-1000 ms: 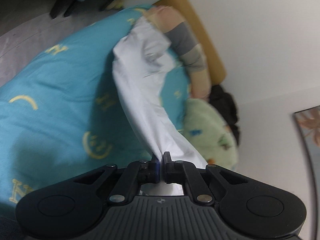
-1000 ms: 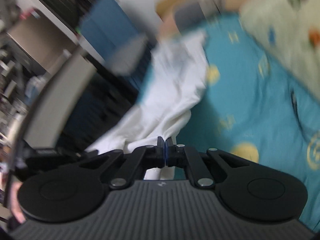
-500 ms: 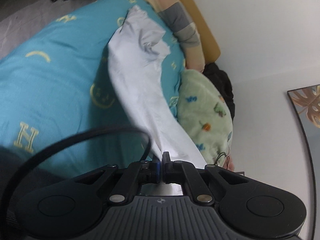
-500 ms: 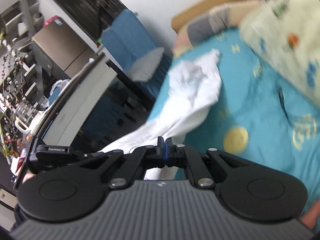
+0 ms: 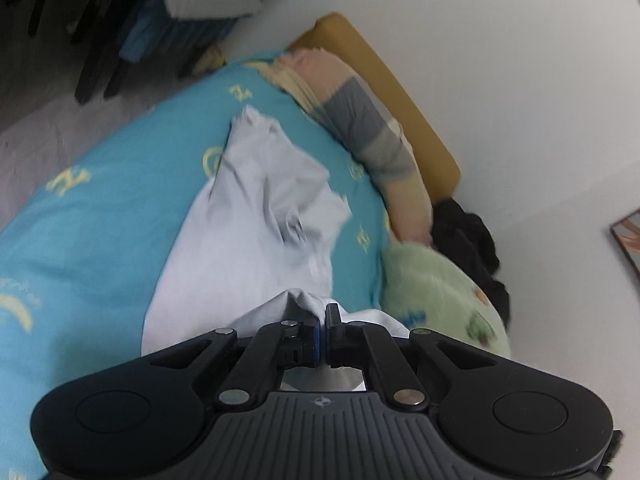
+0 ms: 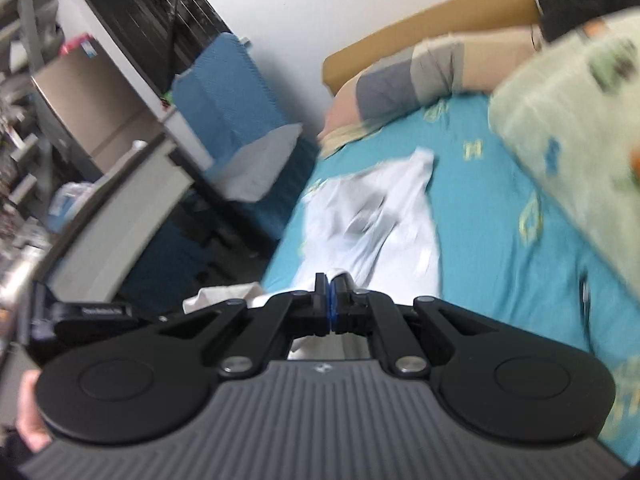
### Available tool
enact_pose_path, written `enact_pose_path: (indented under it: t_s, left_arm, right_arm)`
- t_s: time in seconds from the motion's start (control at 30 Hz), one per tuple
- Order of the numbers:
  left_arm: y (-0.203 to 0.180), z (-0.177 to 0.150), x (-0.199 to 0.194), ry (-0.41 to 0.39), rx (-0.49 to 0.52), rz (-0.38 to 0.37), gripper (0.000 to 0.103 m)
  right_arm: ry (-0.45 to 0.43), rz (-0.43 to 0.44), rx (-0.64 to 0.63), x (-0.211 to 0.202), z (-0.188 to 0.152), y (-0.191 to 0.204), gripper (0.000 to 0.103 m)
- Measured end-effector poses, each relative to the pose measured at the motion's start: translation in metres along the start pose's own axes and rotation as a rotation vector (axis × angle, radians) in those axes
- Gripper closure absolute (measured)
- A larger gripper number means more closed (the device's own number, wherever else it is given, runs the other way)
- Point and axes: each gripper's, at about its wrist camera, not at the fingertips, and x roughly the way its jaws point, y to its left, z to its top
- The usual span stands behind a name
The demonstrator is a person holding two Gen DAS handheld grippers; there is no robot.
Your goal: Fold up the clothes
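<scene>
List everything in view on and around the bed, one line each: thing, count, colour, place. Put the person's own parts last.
white garment: one, white, spread along the bed, near end pinched in both grippers
bed cover: one, turquoise with yellow print, under the garment
green pillow: one, pale green with small prints, at the wall side of the bed
striped bolster: one, pink, grey and cream, along the headboard
headboard: one, mustard brown, against the white wall
black clothing: one heap, black, between pillow and wall
blue chair: one, blue with a grey cushion, beside the bed
left gripper: one, black, shut on the garment
right gripper: one, black, shut on the garment
hand: one, lower left edge of the right wrist view
</scene>
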Motion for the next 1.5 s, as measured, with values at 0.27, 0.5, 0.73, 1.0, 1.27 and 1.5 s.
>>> enact_pose_path:
  t_s: [0.27,0.5,0.73,1.0,1.27,1.5]
  left_arm:
    - [0.012,0.029,0.105,-0.087,0.242,0.190,0.100]
    - [0.034,0.022,0.167,-0.065,0.401,0.270,0.100]
    - [0.029,0.021,0.160,-0.060,0.445,0.260,0.096]
    - [-0.005,-0.001,0.084,-0.126,0.491,0.212,0.040]
    - [-0.036,-0.044,0.011,-0.190,0.567,0.162,0.021]
    - [-0.045,-0.092,-0.041,-0.236,0.627,0.145,0.014]
  right_arm:
    - [0.042,-0.150,-0.153,0.142,0.021,-0.035,0.099]
    - [0.086,-0.195,-0.181,0.219,-0.003,-0.082,0.099]
    - [0.055,-0.219,-0.238,0.218,-0.006,-0.067,0.096]
    - [-0.026,-0.157,-0.208,0.148,0.002,-0.025,0.053]
    - [-0.086,-0.131,-0.291,0.058,-0.028,0.023,0.027]
    - [-0.131,-0.136,-0.293,0.003,-0.053,0.032,0.027]
